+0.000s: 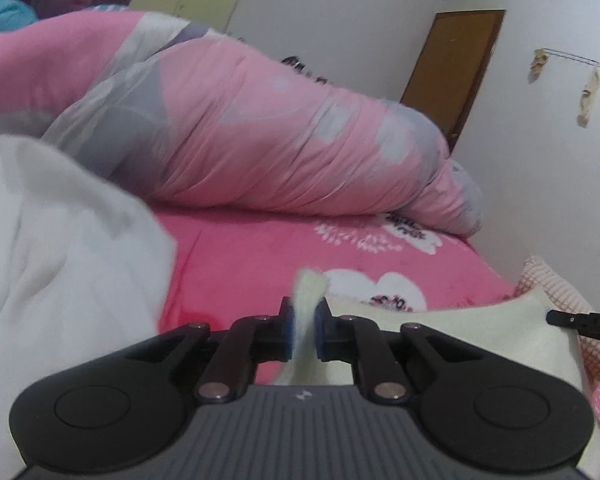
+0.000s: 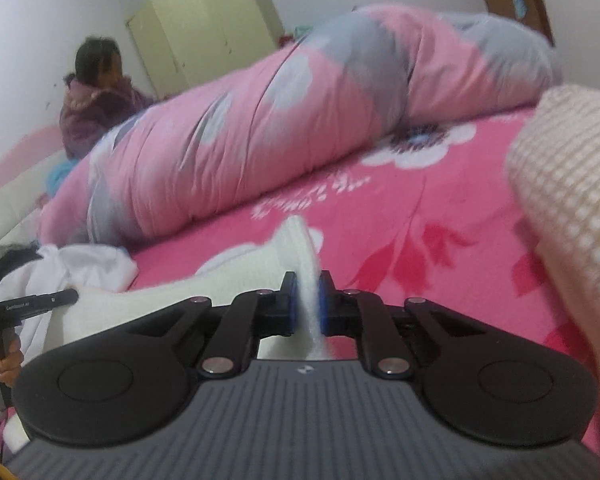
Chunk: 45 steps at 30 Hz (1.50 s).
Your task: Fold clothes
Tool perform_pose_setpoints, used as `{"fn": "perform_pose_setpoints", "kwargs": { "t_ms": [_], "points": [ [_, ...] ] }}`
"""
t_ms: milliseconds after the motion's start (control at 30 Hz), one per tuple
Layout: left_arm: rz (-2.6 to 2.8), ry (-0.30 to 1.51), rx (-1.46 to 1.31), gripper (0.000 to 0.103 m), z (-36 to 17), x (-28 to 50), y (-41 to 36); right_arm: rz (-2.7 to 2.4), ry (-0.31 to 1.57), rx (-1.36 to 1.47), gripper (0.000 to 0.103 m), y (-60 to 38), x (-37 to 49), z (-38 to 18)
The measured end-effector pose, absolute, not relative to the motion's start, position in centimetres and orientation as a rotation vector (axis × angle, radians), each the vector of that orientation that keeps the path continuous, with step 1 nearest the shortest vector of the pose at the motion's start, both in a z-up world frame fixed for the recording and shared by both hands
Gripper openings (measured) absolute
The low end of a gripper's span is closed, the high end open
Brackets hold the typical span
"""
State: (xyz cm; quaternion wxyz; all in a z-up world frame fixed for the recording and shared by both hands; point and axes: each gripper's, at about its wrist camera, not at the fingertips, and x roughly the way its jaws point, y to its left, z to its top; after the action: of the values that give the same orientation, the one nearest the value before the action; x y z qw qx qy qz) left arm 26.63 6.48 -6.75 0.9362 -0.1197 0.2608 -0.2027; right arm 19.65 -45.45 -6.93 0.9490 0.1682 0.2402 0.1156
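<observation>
Now mid-lift: cream fleece garment (image 2: 204, 296) pinched at two edge points, its span stretched just above the pink floral bedsheet (image 2: 440, 232). Left gripper (image 1: 305, 330) clamped on one bunched fold, blue pads nearly meeting through the cloth; right gripper (image 2: 307, 304) likewise shut on its own tuft. Judged as the opening of a fold, with the edge raised but not yet carried over. Next: both corners swept forward together, kept taut, then laid down even. Nearby, a white garment (image 1: 60, 240), a rolled pink-and-grey quilt (image 1: 260, 120), a checked waffle blanket (image 2: 572, 184).
</observation>
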Motion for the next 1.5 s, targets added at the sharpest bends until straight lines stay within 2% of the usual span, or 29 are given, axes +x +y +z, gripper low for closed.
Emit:
{"fn": "perform_pose_setpoints", "kwargs": {
  "t_ms": [200, 333, 467, 500, 533, 600, 667, 700, 767, 933, 1233, 1333, 1433, 1500],
  "points": [
    [-0.391, 0.619, -0.24, 0.011, -9.3, 29.1, 5.1, 0.164, 0.609, 0.394, 0.008, -46.8, 21.5, -11.4],
    [-0.398, 0.576, -0.191, 0.011, -8.6, 28.6, 4.8, 0.184, 0.551, 0.385, 0.008, -46.6, 21.0, -10.2],
    [-0.363, 0.698, -0.21, 0.012, -10.4, 30.2, 4.8, 0.176, 0.611, 0.369, 0.009, -46.3, 22.3, -11.7],
    [-0.359, 0.736, -0.232, 0.015, -10.8, 30.7, 5.0, 0.171, 0.646, 0.375, 0.009, -46.4, 22.7, -12.5],
    [-0.339, 0.771, -0.253, 0.025, -11.0, 31.0, 5.4, 0.165, 0.686, 0.387, 0.01, -46.4, 23.1, -13.4],
    [-0.302, 0.762, -0.277, 0.037, -10.7, 30.6, 6.4, 0.152, 0.714, 0.415, 0.016, -46.7, 23.2, -13.9],
    [-0.291, 0.724, -0.288, 0.04, -9.8, 29.6, 7.4, 0.138, 0.653, 0.461, 0.022, -47.7, 22.1, -12.8],
    [-0.291, 0.711, -0.292, 0.04, -9.2, 29.0, 7.9, 0.122, 0.624, 0.482, 0.032, -48.3, 21.4, -12.1],
    [-0.29, 0.693, -0.313, 0.044, -7.9, 27.5, 8.7, 0.077, 0.576, 0.538, 0.042, -50.0, 19.4, -10.6],
    [-0.291, 0.723, -0.308, 0.057, -6.1, 23.1, 9.3, 0.018, 0.502, 0.645, 0.042, -53.1, 12.5, -8.9],
    [-0.31, 0.793, -0.29, 0.059, -6.1, 13.2, 10.6, 0.036, 0.548, 0.589, 0.042, -50.3, -0.2, -10.7],
    [-0.312, 0.806, -0.279, 0.059, -6.5, 10.9, 10.4, 0.031, 0.543, 0.513, 0.031, -48.3, -2.3, -10.6],
    [-0.296, 0.837, -0.294, 0.059, -7.3, 9.5, 10.2, 0.063, 0.542, 0.435, 0.03, -46.2, -3.6, -10.1],
    [-0.292, 0.836, -0.329, 0.059, -7.6, 8.5, 10.5, 0.055, 0.54, 0.53, 0.031, -46.6, -4.1, -10.5]
  ]
}}
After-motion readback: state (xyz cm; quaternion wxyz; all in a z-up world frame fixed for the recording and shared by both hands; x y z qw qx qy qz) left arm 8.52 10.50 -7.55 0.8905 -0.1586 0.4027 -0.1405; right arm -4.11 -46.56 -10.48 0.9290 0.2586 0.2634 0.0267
